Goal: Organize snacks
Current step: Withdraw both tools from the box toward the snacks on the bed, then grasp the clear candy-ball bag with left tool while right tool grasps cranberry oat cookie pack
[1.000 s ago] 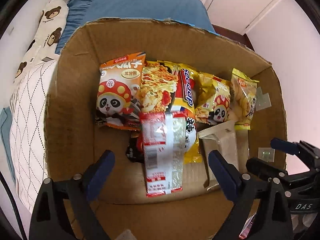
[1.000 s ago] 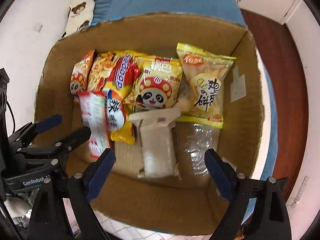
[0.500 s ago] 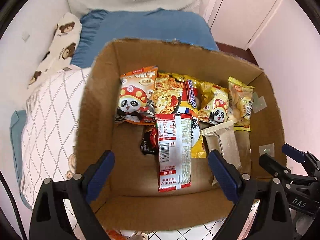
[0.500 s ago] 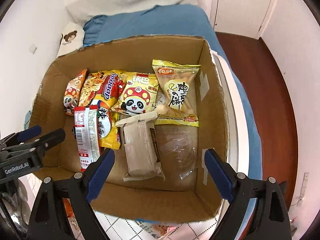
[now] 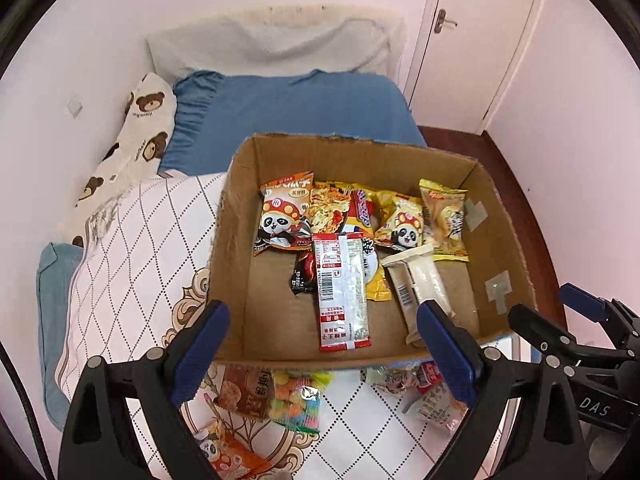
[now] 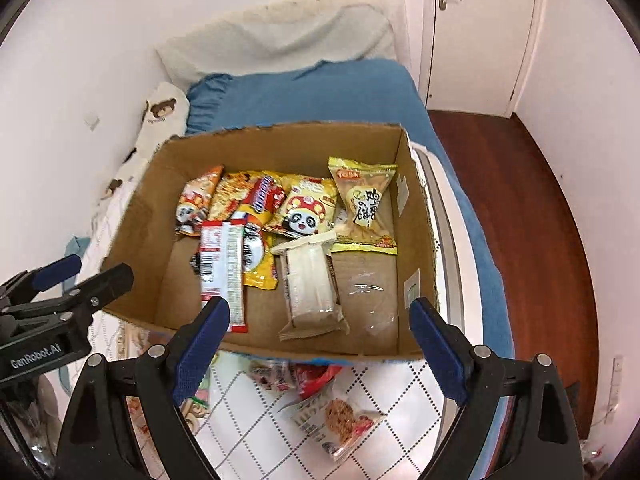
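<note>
Since the earlier frames both grippers have been drawn up and back from the cardboard box (image 5: 236, 248), so that the whole box, the blue bedding (image 5: 288, 116) behind it and the door (image 5: 476, 40) are now taken in, and loose snacks on the quilt (image 5: 132, 248) in front of the box have come into sight. The left gripper (image 5: 320, 352) is seen with its jaws spread wide and nothing between them; the right gripper (image 6: 320, 344) is likewise spread wide and empty, and each is visible at the edge of the other's view. Inside the box a row of packets is laid along the far wall: an orange panda packet (image 5: 284, 216) at the left, a yellow panda packet (image 5: 402, 220) further right, and a yellow biscuit packet (image 6: 366, 208) at the right end. A red-and-white packet (image 5: 342, 292) lies lengthwise in the middle, overlapping the row, with a pale wrapped bar (image 6: 310, 284) beside it and a clear wrapper (image 6: 370, 296) near the right wall. On the quilt, just outside the near wall, a bag of coloured sweets (image 5: 298, 400) and a cookie packet (image 6: 336, 420) are seen.
</note>
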A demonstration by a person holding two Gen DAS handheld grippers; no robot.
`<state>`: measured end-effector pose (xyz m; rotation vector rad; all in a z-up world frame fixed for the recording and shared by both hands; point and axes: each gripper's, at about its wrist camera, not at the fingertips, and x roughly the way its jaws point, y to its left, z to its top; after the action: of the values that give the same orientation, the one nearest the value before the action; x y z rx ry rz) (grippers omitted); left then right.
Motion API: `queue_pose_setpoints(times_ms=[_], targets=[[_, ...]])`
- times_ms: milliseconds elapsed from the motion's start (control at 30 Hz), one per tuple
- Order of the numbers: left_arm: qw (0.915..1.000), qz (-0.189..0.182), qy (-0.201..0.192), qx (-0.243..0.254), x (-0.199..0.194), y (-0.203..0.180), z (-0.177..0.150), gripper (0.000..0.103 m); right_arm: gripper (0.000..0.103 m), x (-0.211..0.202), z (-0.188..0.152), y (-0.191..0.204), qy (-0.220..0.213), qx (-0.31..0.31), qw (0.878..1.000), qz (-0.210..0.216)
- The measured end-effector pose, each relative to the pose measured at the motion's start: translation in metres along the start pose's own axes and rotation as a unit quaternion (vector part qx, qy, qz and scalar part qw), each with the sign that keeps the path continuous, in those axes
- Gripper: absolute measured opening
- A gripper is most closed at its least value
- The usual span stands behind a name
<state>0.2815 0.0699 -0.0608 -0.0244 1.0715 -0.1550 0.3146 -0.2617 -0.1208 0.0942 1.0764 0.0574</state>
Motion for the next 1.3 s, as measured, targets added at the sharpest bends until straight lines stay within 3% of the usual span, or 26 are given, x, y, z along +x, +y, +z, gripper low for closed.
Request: queue_pose_setpoints(times_ms=[200,400,467,500,533,633,700,800,900,1000,1067,1167,1300], targets=[[0.9997,-0.012,-0.013,-0.017,-0.023,0.008,-0.017,0.096,0.093,-0.028,-0.014,0.003,-0.013,0.006,1.0,0.025],[0.9992,0.01,0.01,-0.039,-0.014,0.028,-0.069,0.096,0.093,0.0,-0.057,0.001,0.036,-0.031,0.998,0.027],[0.9978,0.026,0.032,-0.051,-0.001,0.039,-0.096,0.096,0.083,0.019,-0.072,0.0,0.056,-0.051,0.997,0.016],[0.996,0.034,0.054,-0.062,0.009,0.048,-0.113,0.096,0.062,0.03,-0.081,0.0,0.069,-0.06,0.996,0.009],[0.9945,0.038,0.068,-0.07,0.016,0.054,-0.124,0.096,0.059,0.044,-0.09,-0.001,0.084,-0.067,0.994,0.006],[0.9869,0.049,0.116,-0.101,0.037,0.076,-0.161,0.096,0.061,0.076,-0.106,-0.004,0.115,-0.079,0.99,0.002],[0.983,0.062,0.132,-0.112,0.043,0.086,-0.177,0.096,0.082,0.095,-0.115,0.0,0.138,-0.104,0.985,-0.013],[0.9783,0.069,0.147,-0.129,0.051,0.095,-0.189,0.096,0.085,0.117,-0.13,0.003,0.173,-0.126,0.977,-0.011],[0.9776,0.071,0.15,-0.13,0.057,0.092,-0.184,0.096,0.084,0.125,-0.138,0.002,0.177,-0.126,0.976,-0.02],[0.9817,0.072,0.142,-0.104,0.065,0.078,-0.166,0.096,0.075,0.121,-0.139,-0.008,0.175,-0.073,0.982,-0.012],[0.9847,0.081,0.14,-0.065,0.075,0.061,-0.15,0.096,0.072,0.116,-0.138,-0.019,0.182,-0.013,0.983,0.018],[0.9859,0.072,0.147,-0.037,0.092,0.044,-0.135,0.096,0.072,0.111,-0.138,-0.034,0.204,0.062,0.974,0.083],[0.9828,0.065,0.172,0.01,0.123,0.023,-0.125,0.096,0.084,0.098,-0.132,-0.027,0.176,0.013,0.983,0.055]])
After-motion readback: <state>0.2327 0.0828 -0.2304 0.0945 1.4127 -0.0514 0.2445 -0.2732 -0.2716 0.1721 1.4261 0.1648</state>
